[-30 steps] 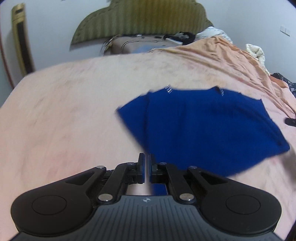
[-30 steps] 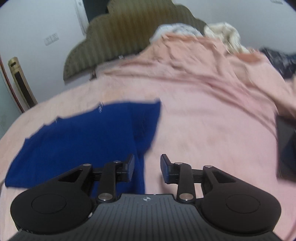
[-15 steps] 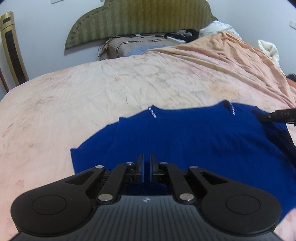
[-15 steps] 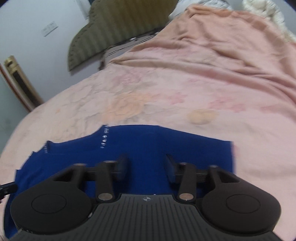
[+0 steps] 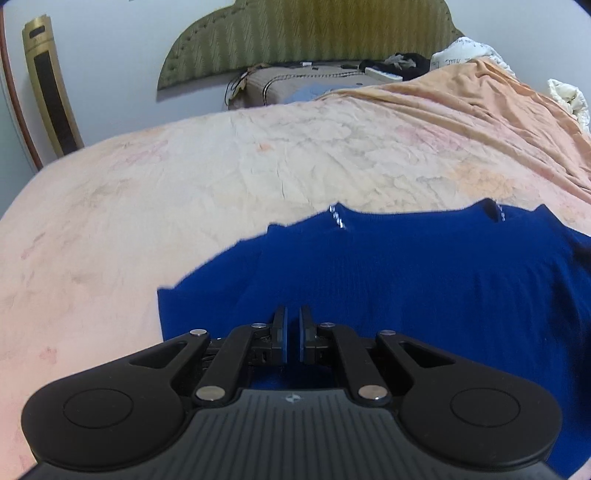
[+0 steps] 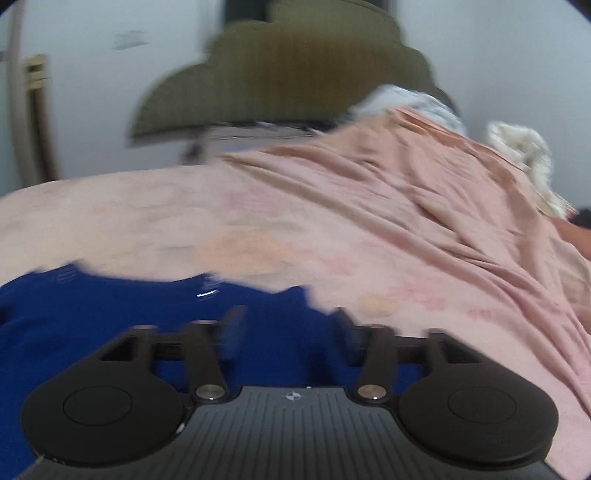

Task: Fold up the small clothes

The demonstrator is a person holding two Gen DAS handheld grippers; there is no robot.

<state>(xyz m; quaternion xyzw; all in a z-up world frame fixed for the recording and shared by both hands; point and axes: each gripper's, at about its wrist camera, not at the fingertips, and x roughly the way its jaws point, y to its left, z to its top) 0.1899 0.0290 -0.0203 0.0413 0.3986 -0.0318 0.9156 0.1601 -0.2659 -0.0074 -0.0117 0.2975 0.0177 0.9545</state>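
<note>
blue garment (image 5: pixel 424 280) lies spread on the bed (image 5: pixel 184 192), one side panel seemingly turned in; judged early, most folds outstanding. left tongs (image 5: pixel 291 334) clenched at its near hem, apparently pinching cloth. right tongs (image 6: pixel 288 325) opening, nothing gripped.

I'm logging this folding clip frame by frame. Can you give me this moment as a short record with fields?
surface: bed with pink sheet
garment: blue garment, spread flat on the sheet
left gripper: shut, low over the garment's near edge; whether cloth is pinched cannot be told
right gripper: jaws opening, nothing pinched, over the garment's right end
background: green headboard
</note>
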